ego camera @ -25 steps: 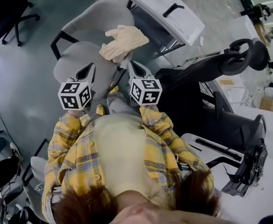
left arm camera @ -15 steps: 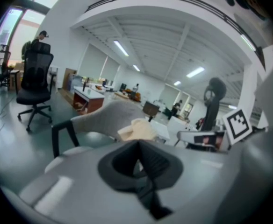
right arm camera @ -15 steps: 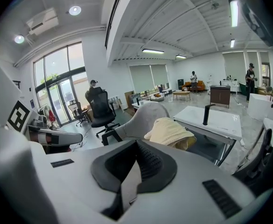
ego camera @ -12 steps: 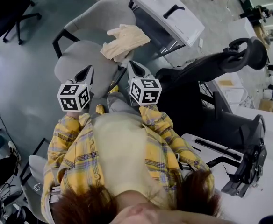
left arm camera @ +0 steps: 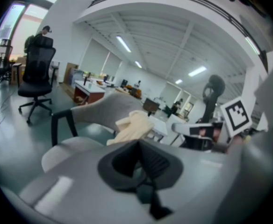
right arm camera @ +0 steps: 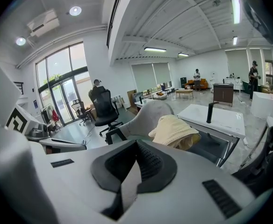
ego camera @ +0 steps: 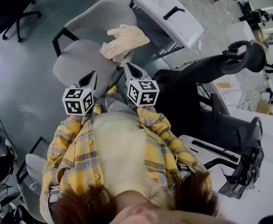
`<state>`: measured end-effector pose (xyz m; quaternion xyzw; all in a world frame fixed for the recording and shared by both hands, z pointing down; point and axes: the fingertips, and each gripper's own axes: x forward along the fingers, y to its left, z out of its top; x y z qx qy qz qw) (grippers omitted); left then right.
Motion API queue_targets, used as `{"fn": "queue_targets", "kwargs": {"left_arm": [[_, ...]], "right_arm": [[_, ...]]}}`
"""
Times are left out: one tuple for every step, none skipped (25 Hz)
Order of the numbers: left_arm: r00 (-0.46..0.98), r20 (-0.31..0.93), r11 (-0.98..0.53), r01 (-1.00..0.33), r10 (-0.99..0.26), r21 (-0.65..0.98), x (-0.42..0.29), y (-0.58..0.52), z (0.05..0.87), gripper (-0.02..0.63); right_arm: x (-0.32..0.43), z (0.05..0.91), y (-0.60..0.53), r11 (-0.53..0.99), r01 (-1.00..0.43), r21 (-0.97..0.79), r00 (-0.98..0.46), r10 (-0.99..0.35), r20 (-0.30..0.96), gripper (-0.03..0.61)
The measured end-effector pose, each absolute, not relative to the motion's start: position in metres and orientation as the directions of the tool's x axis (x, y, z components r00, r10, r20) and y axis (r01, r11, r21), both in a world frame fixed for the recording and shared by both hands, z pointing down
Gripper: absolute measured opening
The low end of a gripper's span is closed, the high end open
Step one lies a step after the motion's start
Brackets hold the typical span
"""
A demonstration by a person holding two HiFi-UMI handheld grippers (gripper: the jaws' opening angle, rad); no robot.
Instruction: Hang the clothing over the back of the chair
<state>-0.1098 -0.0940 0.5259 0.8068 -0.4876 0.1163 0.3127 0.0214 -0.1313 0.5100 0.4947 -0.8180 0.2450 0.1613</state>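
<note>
**A:** Start at the left. What is the left gripper doing?

**B:** The left gripper (ego camera: 92, 74) is left of centre in the head view. Its jaws are pressed together with nothing between them. It points up the frame at the grey chair (ego camera: 75, 59).

**A:** And the clothing?

**B:** The cream clothing (ego camera: 125, 40) lies bunched in the upper middle of the frame, at the chair's right side. It sits below the chair back (ego camera: 106, 14). I can't tell whether an armrest or the seat edge carries it. None of it drapes over the top of the back.

**A:** The right gripper?

**B:** The right gripper (ego camera: 127, 66), at centre, is likewise closed and empty, just short of the cloth.

**A:** So how far along is it?

**B:** I'd judge the hanging is still to be done. The cloth needs gripping, lifting and laying over the back.
</note>
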Motion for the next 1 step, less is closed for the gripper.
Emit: {"fn": "queue_targets", "kwargs": {"left_arm": [[0.504,0.498,-0.336,-0.857,-0.706,0.391,-0.1052,-0.0904,0.5285,0.006]], "right_arm": [[0.0206,0.5100,-0.1311,0.392,-0.888,-0.242,-0.460,-0.729,0.506,0.014]]}}
